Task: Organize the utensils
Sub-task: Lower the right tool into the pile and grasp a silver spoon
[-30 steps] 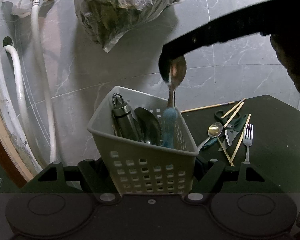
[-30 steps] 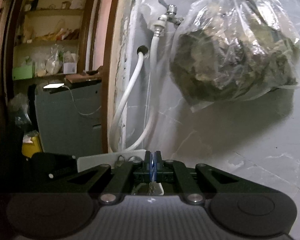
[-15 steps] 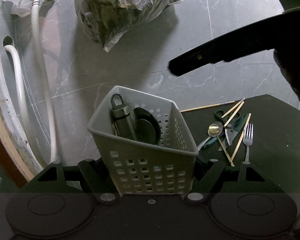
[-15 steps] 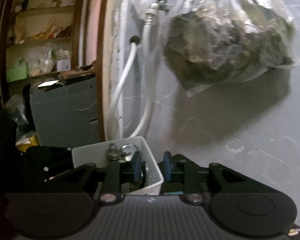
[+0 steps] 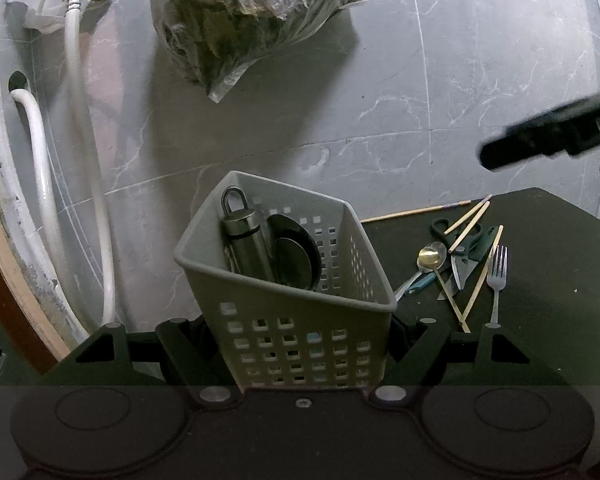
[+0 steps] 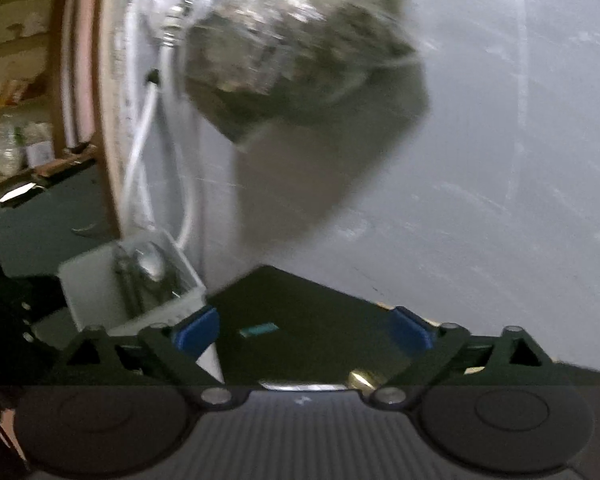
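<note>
While the left gripper [image 5: 300, 344] grasps the part-filled basket [image 5: 284, 280] and the right gripper [image 6: 302, 330] hangs released, a gold spoon [image 5: 431, 256], fork [image 5: 497, 276], scissors [image 5: 462, 248] and chopsticks [image 5: 480, 276] await on the counter [image 5: 548, 280].

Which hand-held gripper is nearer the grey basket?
Left. The left hand-held gripper clamps the basket between its fingers; the right hand-held gripper hangs open, off to the basket's right.

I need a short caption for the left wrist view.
Left hand-held gripper clamps the grey basket; fork, spoon and chopsticks wait on the table.

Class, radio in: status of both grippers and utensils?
Left gripper shut on basket. Right gripper open, empty. Fork, spoon, chopsticks on table.
</note>
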Demonstrator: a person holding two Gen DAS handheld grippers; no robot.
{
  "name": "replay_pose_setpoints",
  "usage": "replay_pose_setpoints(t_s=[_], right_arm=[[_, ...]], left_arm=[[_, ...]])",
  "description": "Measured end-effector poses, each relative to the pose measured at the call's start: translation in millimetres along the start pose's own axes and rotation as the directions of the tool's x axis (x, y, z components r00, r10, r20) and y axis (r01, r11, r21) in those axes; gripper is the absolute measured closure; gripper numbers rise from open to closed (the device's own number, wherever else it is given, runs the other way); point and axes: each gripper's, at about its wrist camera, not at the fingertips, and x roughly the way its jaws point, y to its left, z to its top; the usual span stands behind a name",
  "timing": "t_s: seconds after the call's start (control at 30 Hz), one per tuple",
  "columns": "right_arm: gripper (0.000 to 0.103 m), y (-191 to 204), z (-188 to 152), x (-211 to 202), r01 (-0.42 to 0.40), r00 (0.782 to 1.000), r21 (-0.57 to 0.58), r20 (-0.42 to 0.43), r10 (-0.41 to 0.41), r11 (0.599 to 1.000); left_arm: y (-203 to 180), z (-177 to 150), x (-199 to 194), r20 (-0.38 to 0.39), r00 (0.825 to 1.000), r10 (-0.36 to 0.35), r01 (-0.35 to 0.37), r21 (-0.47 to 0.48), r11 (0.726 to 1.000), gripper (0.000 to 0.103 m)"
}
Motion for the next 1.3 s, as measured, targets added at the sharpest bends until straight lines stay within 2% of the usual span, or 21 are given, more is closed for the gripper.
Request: replay_pose_setpoints(t_s=[0.07,0.23,0.4,0.57,0.87,1.1,1.3], right_arm=[[0.000,-7,-7,0,0.037,0.999,0.015,-0.026,-0.037,0.999],[0.000,-21,-28,8,0.139,0.983,0.055,-0.129,-0.131,0.989],[0.000,-35,-49,20,0.169,0.966,0.124,-0.220,-0.139,0.978],[0.000,-47,-58,38,0.129,0.967,0.152,-0.240,-0.090,0.980],[0.000,-65,-44,81,0.051,0.977,0.134,-0.211,-0.022,0.990],[0.000,-68,-41,114,-0.014,0.968,0.071,-0.250,0.031,0.997],[0.000,-72,-38,135,-0.077,0.954,0.060,-0.286,0.091,0.995]], left_arm=[[0,0,0,-0.003,1.000,0.001,-0.001,0.000,1.000,0.024],[-1,1,-1,-0.010,1.000,0.010,-0.010,-0.002,1.000,0.024],[-3,3,-1,-0.019,1.000,0.021,-0.022,-0.006,1.000,0.024],[-5,3,-2,-0.025,0.999,0.035,-0.035,-0.014,0.999,0.024],[-10,5,-2,-0.034,0.997,0.063,-0.064,-0.028,0.998,0.024],[-12,7,-1,-0.042,0.996,0.081,-0.082,-0.039,0.996,0.024],[-14,7,-2,-0.046,0.995,0.091,-0.093,-0.046,0.995,0.024]])
